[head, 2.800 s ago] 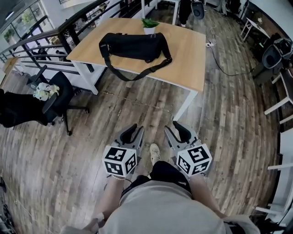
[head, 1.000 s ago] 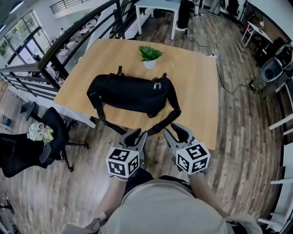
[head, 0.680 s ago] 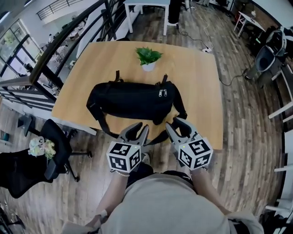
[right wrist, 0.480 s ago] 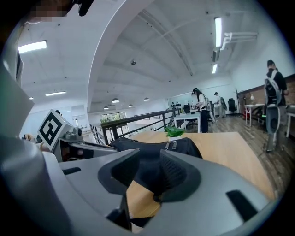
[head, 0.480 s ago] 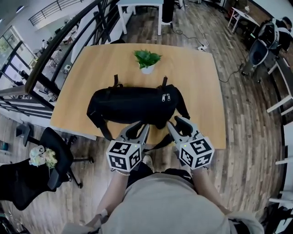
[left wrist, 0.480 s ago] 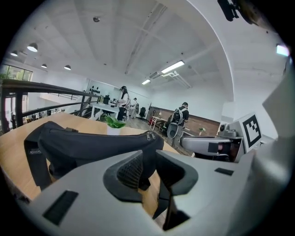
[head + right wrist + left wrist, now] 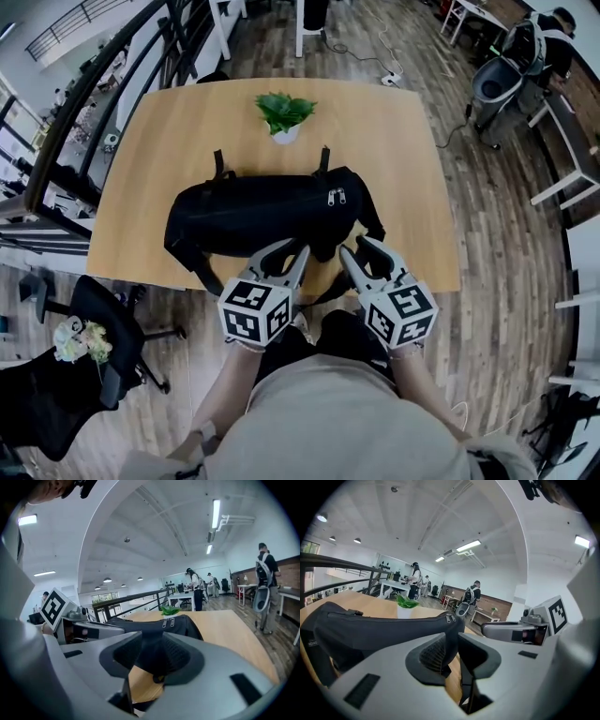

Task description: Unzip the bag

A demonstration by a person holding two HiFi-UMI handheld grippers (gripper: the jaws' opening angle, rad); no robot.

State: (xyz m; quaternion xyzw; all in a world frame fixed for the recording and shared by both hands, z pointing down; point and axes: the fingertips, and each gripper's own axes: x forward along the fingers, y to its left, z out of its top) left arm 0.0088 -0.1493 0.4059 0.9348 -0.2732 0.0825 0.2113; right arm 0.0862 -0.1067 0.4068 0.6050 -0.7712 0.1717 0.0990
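A black bag (image 7: 258,214) lies lengthways on the wooden table (image 7: 403,159), its zip shut with two silver pulls (image 7: 334,196) near the right end. Its strap (image 7: 202,267) hangs over the front edge. My left gripper (image 7: 286,251) hovers open at the bag's near side with nothing between its fingers. Beside it, my right gripper (image 7: 361,249) is open too, just short of the bag's right end. From the left gripper view the bag (image 7: 379,630) and pulls (image 7: 449,618) lie just ahead of the gripper (image 7: 457,641). The right gripper view shows the bag (image 7: 145,623) and pulls (image 7: 171,622) beyond the gripper (image 7: 150,656).
A small potted plant (image 7: 284,112) stands behind the bag. A black office chair (image 7: 98,314) sits left of the table beside a railing (image 7: 94,103). Another chair (image 7: 497,80) and desks are at the far right. People (image 7: 265,592) stand in the background.
The person has walked up to the table. The bag has come from far off to right in front of both grippers, which now reach over the table's front edge.
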